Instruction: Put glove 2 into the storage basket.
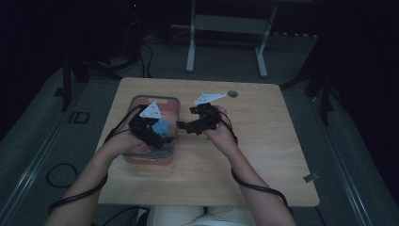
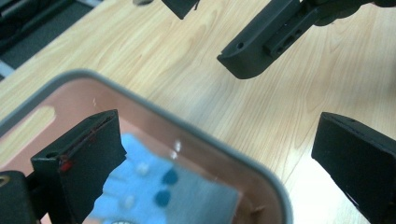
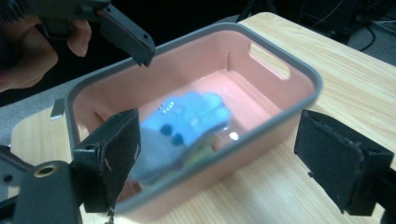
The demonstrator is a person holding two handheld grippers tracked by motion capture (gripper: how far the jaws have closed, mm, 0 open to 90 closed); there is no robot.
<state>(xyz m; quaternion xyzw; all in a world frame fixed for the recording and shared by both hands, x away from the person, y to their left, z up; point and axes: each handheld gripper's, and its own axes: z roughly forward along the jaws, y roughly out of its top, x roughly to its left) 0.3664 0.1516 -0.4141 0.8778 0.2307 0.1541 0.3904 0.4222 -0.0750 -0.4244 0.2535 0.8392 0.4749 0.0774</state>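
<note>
A pink bin with a grey rim [image 1: 155,97] stands on the left half of the wooden table [image 1: 263,141]. A blue and grey cloth piece [image 1: 162,126] with dark blue dots lies loose inside it. My left gripper [image 1: 161,140] hangs over the bin, open, with nothing between its jaws. In the left gripper view the cloth [image 2: 140,186] lies below the gripper [image 2: 217,163], within the rim [image 2: 187,123]. My right gripper [image 1: 182,126] is open just outside the bin's right wall and points at it. In the right gripper view the cloth [image 3: 187,116] lies beyond the near wall [image 3: 280,126], between the open jaws of that gripper [image 3: 226,158].
A round cable hole [image 1: 232,93] sits near the table's far edge. A white metal stand [image 1: 226,28] rises on the floor behind the table, and cables [image 1: 61,174] lie on the floor at the left. Bare wood stretches to the right of my right hand.
</note>
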